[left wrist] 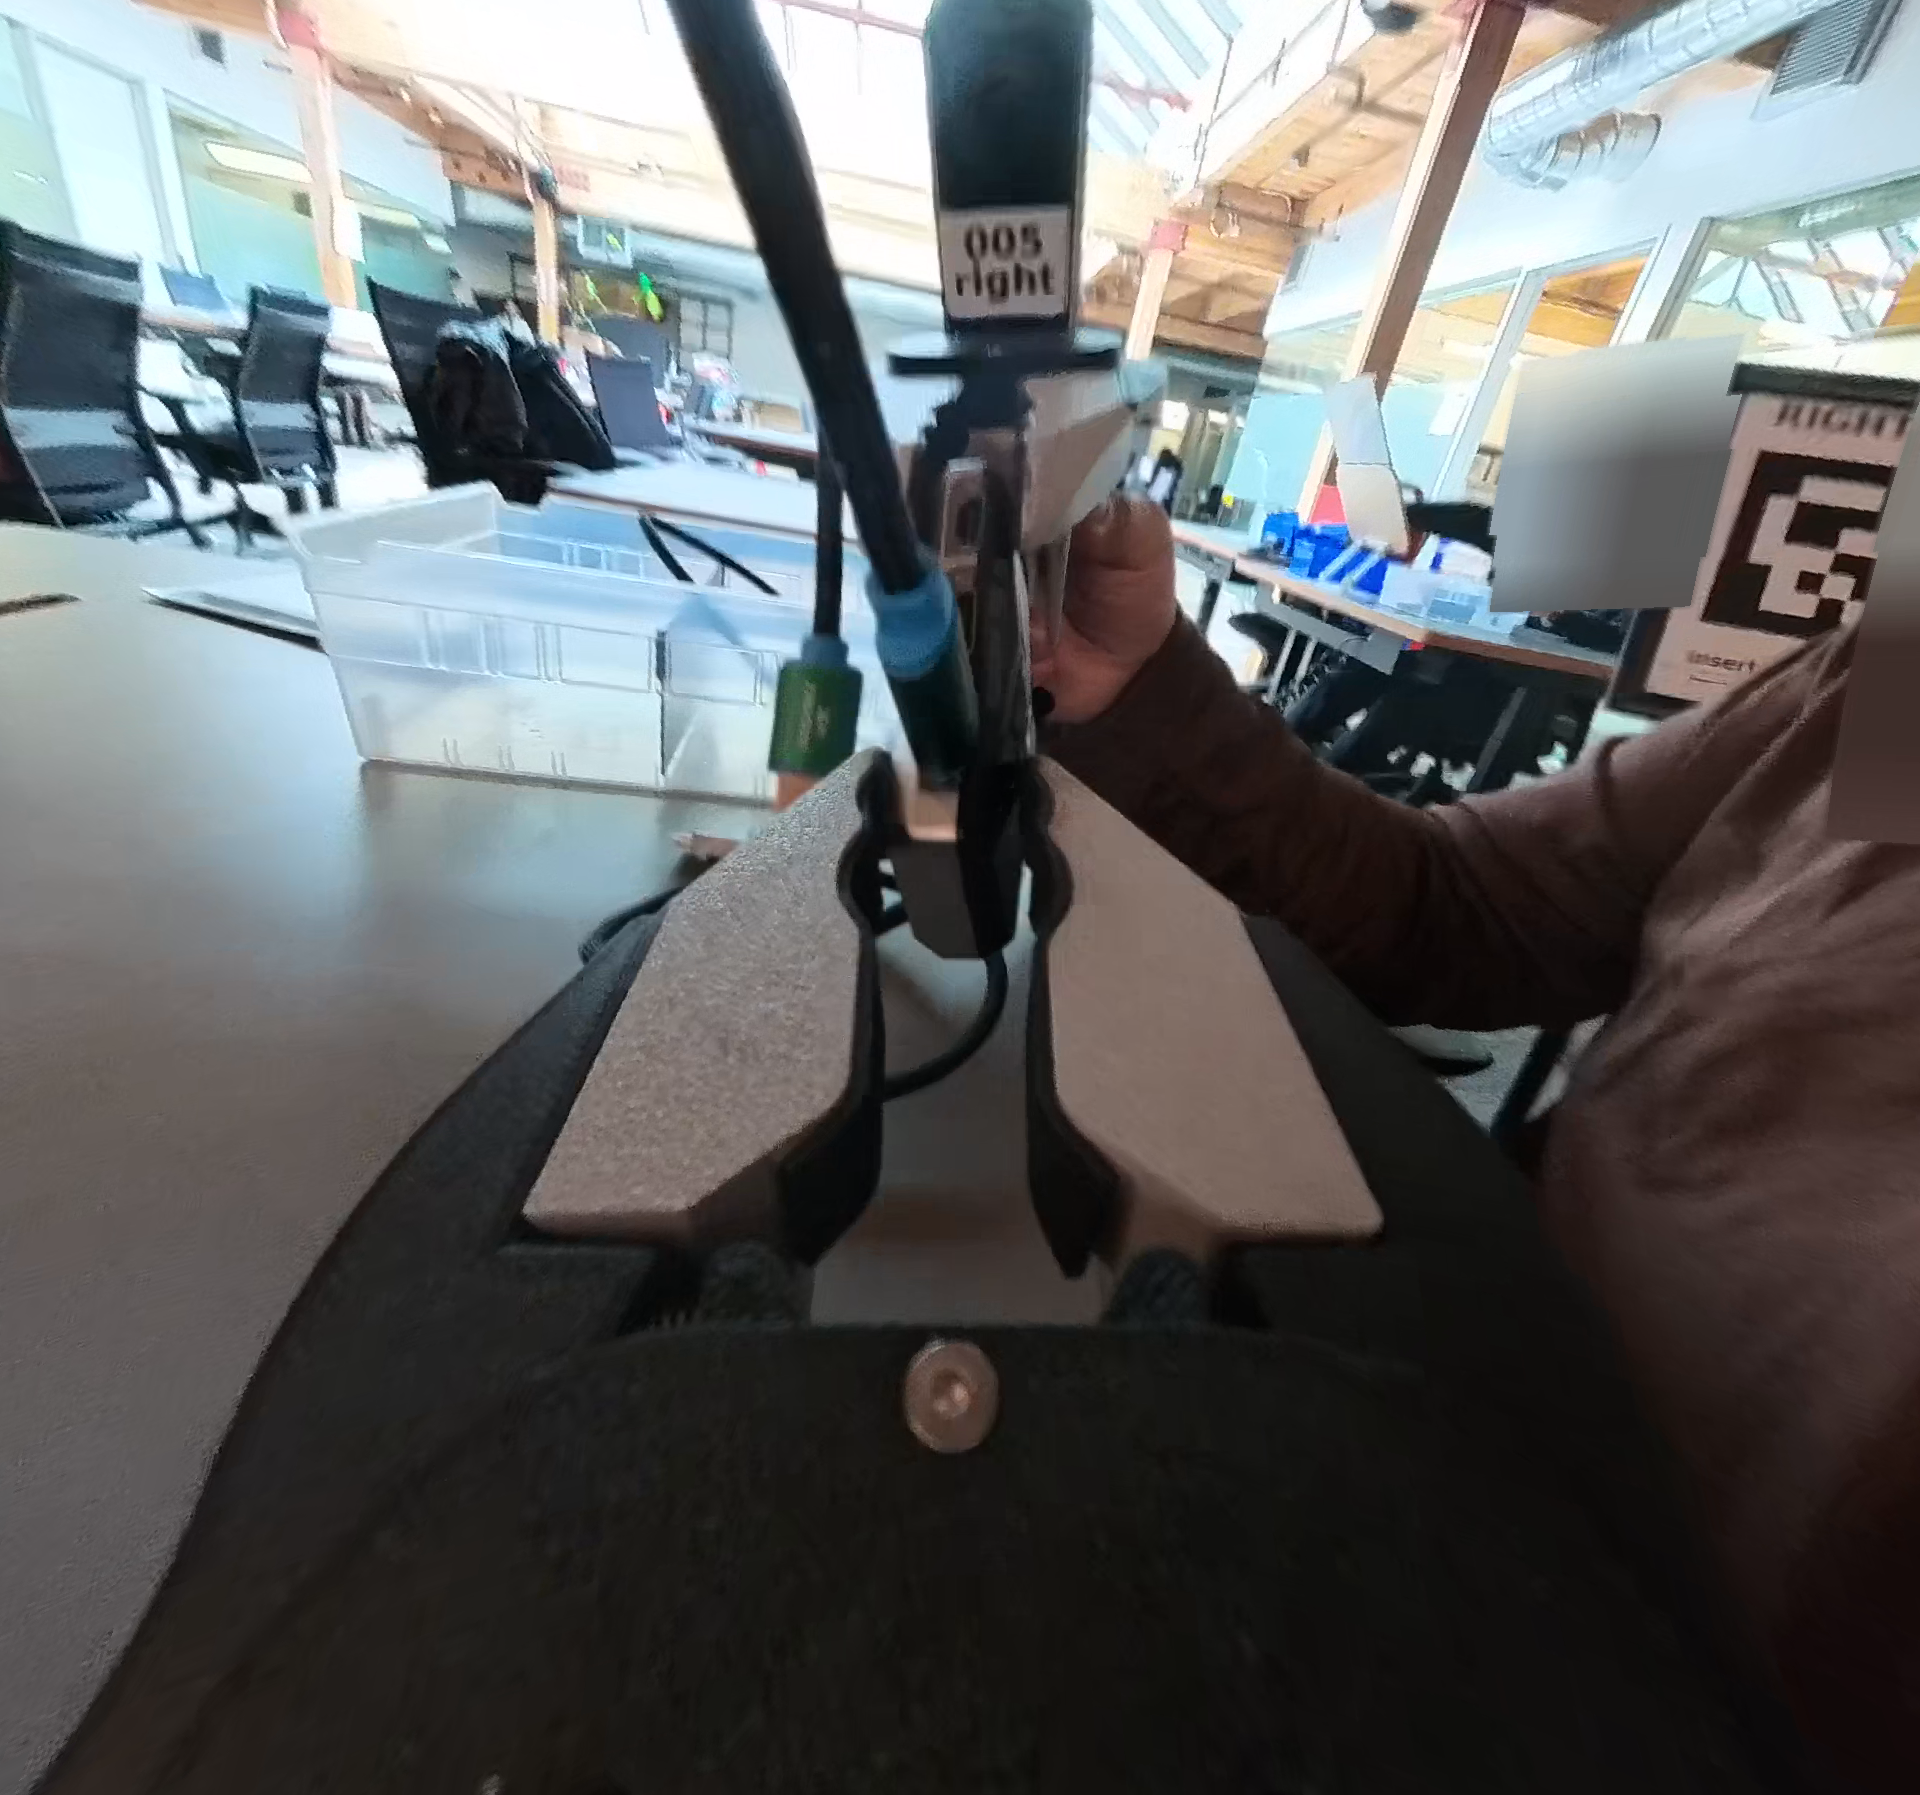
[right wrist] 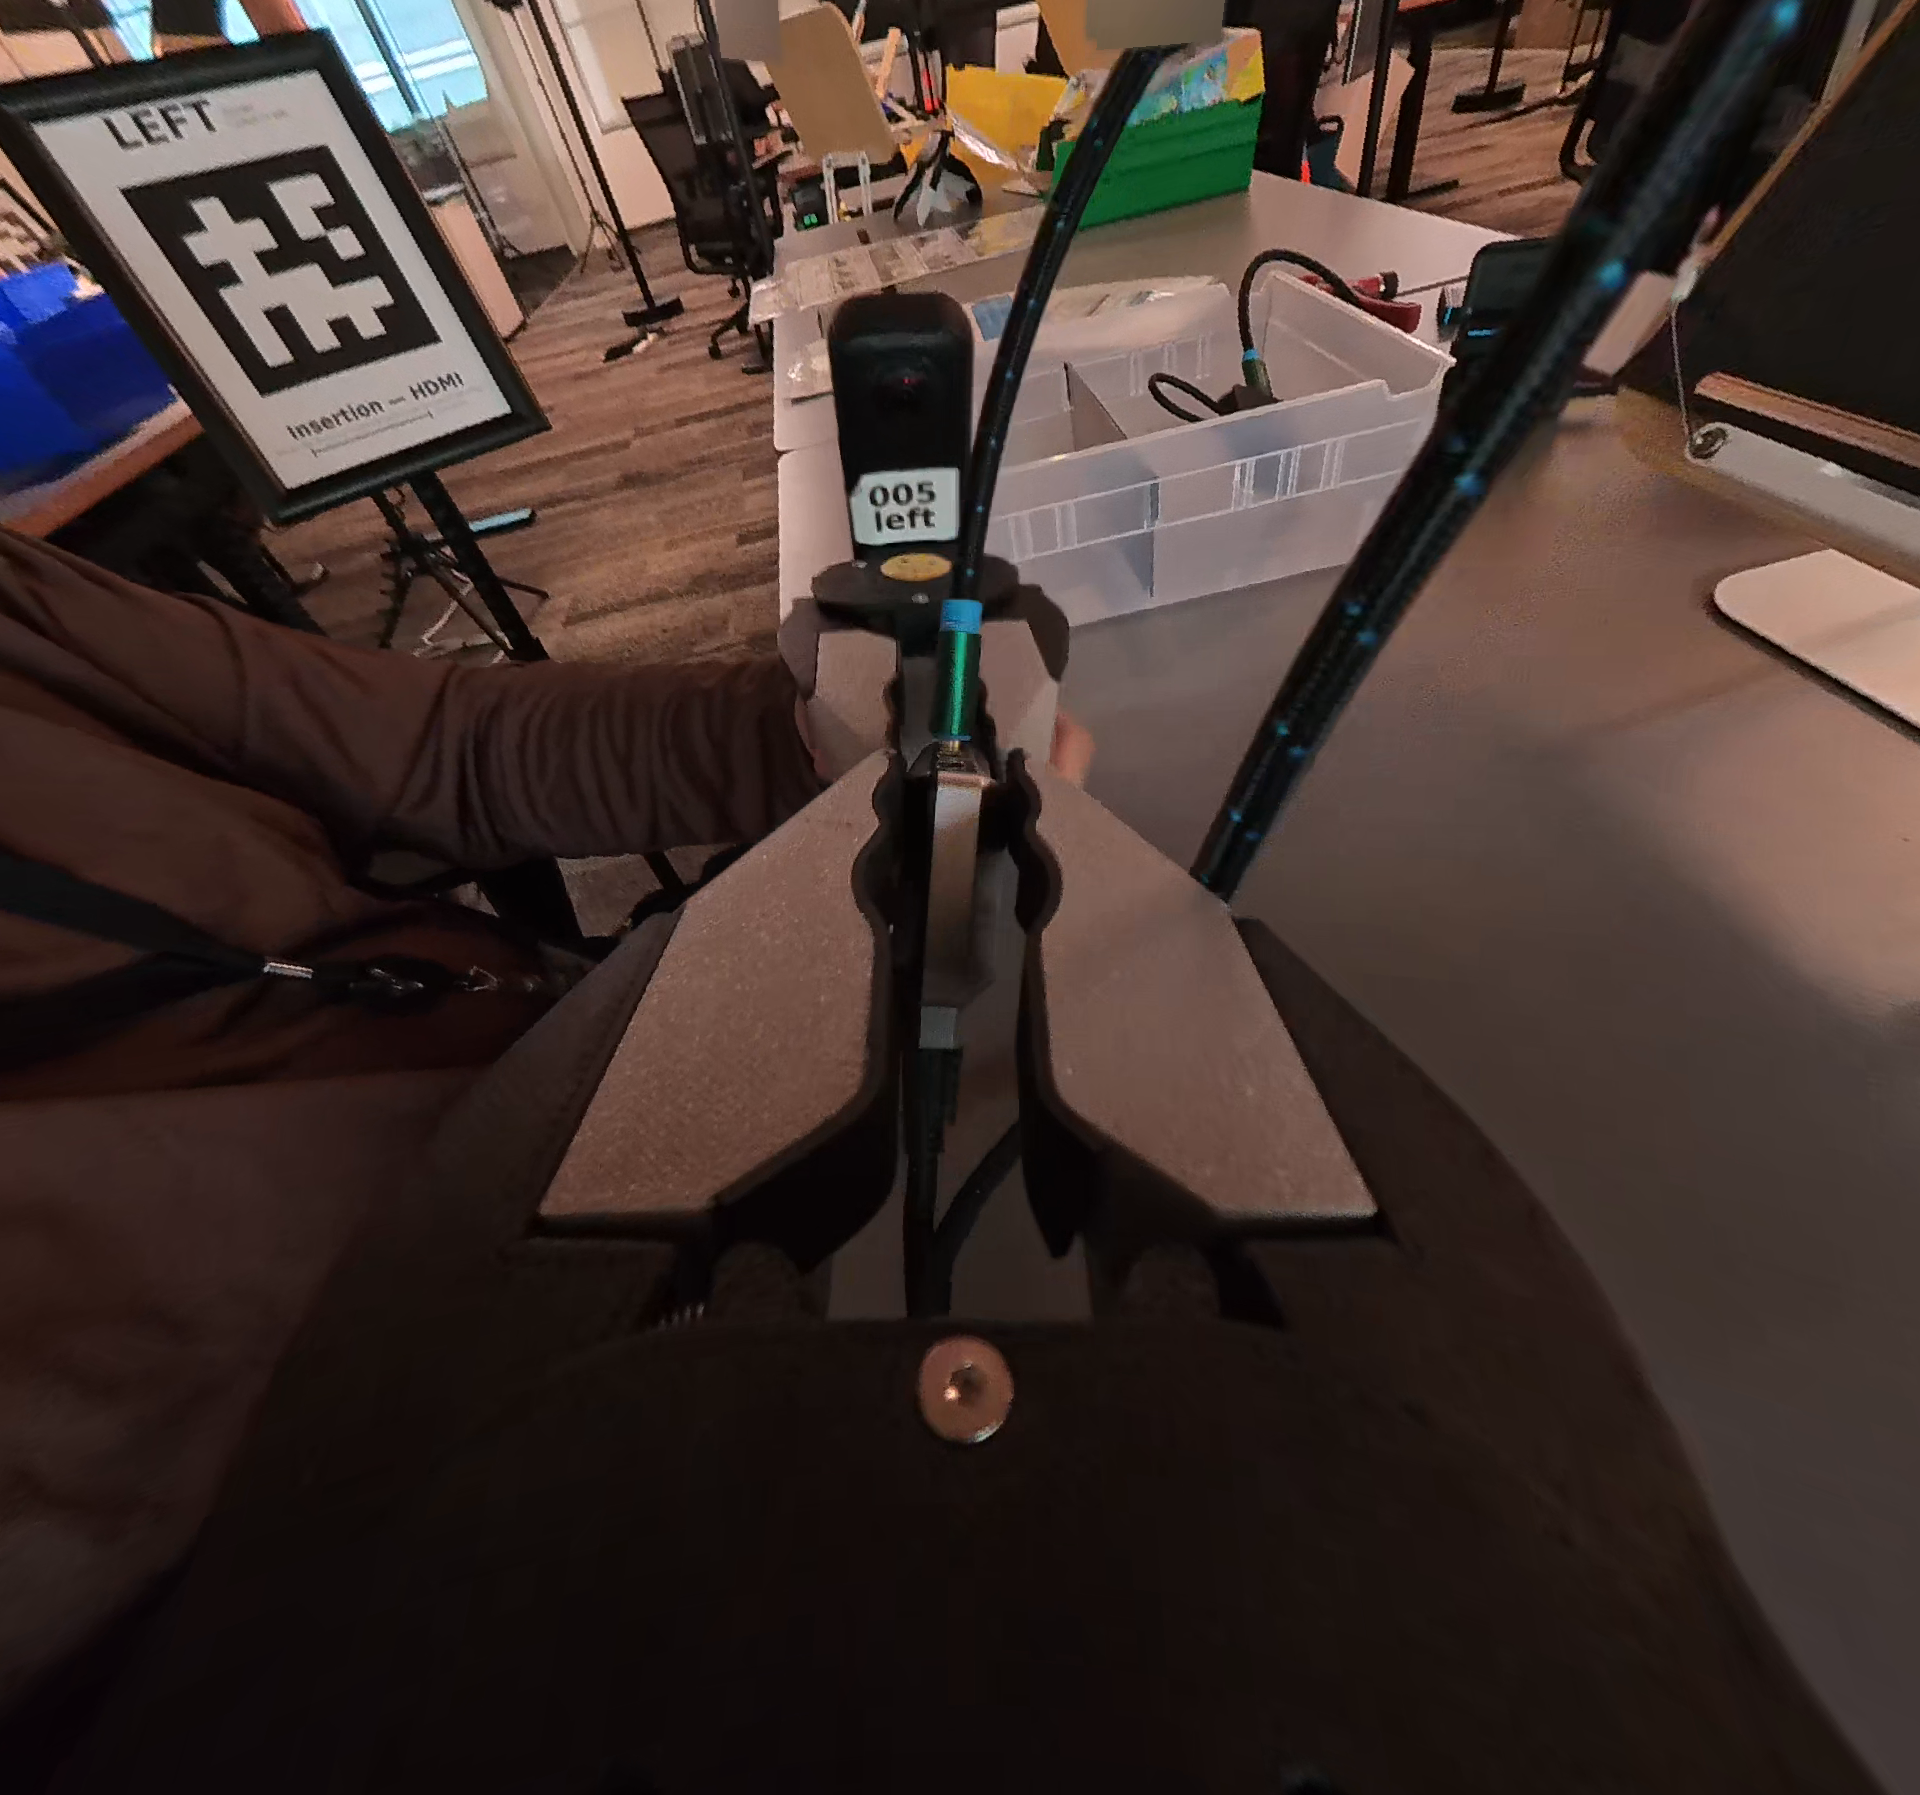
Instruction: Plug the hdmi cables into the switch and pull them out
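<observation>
Judging from the angle, the green plug (right wrist: 954, 680) may jam or bend at the port if it tilts while both grippers grip the silver switch (right wrist: 951, 872) edge-on above the desk (right wrist: 1455, 914). The right gripper (right wrist: 954, 826) is narrowly parted, pads pressed on the switch; the left gripper (left wrist: 951, 846) pinches its far end, a second green plug (left wrist: 814, 717) dangling beside it.

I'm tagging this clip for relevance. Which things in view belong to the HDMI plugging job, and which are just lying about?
Job: flat grey metal switch; green HDMI plug with blue collar; second green plug hanging loose; left gripper; right gripper.
Lying about: clear plastic divided bin; black-framed marker sign on easel; black office chairs; silver monitor foot.
</observation>
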### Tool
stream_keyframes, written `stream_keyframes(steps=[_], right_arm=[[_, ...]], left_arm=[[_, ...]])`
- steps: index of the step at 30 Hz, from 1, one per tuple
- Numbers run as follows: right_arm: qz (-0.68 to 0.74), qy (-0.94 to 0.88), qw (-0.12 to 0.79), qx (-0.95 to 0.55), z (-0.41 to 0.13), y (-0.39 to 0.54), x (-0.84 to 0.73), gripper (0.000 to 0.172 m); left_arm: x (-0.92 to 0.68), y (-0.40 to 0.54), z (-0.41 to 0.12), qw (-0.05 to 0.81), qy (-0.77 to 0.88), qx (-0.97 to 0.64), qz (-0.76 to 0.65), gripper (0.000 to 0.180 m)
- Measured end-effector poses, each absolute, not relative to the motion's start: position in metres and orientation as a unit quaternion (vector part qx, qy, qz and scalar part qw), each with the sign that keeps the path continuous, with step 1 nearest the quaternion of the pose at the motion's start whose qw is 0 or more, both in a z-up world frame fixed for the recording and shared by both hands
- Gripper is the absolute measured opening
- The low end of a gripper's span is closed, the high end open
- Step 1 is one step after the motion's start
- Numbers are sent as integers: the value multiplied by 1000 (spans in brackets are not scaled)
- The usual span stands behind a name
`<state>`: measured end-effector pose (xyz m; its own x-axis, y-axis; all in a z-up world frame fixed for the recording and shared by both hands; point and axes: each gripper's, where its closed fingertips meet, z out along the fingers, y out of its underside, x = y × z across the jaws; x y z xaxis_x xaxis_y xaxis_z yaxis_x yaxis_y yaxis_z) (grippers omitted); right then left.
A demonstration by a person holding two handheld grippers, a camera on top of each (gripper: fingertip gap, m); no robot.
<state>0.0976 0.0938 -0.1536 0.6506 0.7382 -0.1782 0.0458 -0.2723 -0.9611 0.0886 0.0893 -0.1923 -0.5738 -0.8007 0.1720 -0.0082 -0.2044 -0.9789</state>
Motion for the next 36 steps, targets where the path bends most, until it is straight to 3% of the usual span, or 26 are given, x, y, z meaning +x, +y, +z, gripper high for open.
stream_keyframes(steps=[9, 16, 20, 27, 36], right_arm=[[335, -285, 522, -730, -153, 83, 96, 16], [193, -281, 535, -773, -154, 85, 113, 23], [183, -299, 506, -788, -162, 84, 91, 29], [124, -317, 489, -803, -177, 97, 71, 24], [220, -347, 497, -764, -178, 94, 59, 8]], left_arm=[[85, 80, -193, 351, 614, -314, -633, 21], [90, 82, -202, 344, 627, -334, -613, 19], [91, 78, -208, 331, 641, -336, -606, 19], [89, 69, -213, 308, 653, -326, -610, 19], [86, 67, -202, 308, 638, -312, -633, 19]])
